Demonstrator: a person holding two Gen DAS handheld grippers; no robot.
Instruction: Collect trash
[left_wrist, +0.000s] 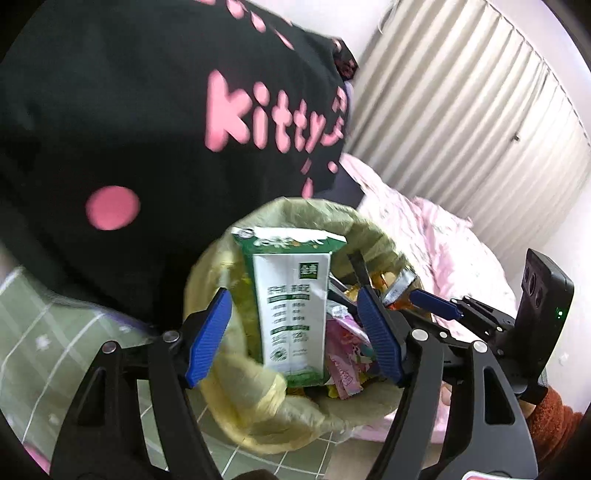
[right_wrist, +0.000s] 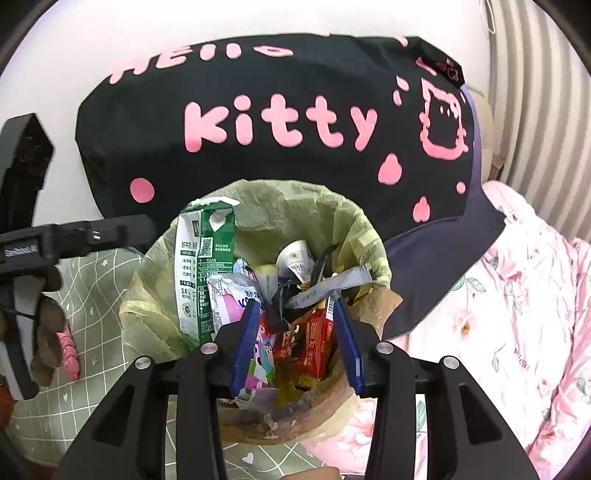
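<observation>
A trash bin lined with a yellow-green bag (left_wrist: 258, 417) (right_wrist: 354, 236) stands on the floor, full of wrappers. A green and white milk carton (left_wrist: 291, 306) (right_wrist: 201, 273) stands upright in the bin at its left side. My left gripper (left_wrist: 295, 332) is open just above the bin, its blue pads on either side of the carton and apart from it. My right gripper (right_wrist: 295, 339) is open over the bin's near rim, above a red wrapper (right_wrist: 314, 343) and a grey strap (right_wrist: 325, 288). The right gripper's fingertips (left_wrist: 432, 302) also show in the left wrist view.
A black bag with pink "Hello Kitty" lettering (right_wrist: 280, 125) leans against the wall behind the bin. A pink floral quilt (right_wrist: 517, 314) lies to the right. A green checked mat (right_wrist: 85, 295) covers the floor at the left. A ribbed radiator (left_wrist: 461, 110) lines the wall.
</observation>
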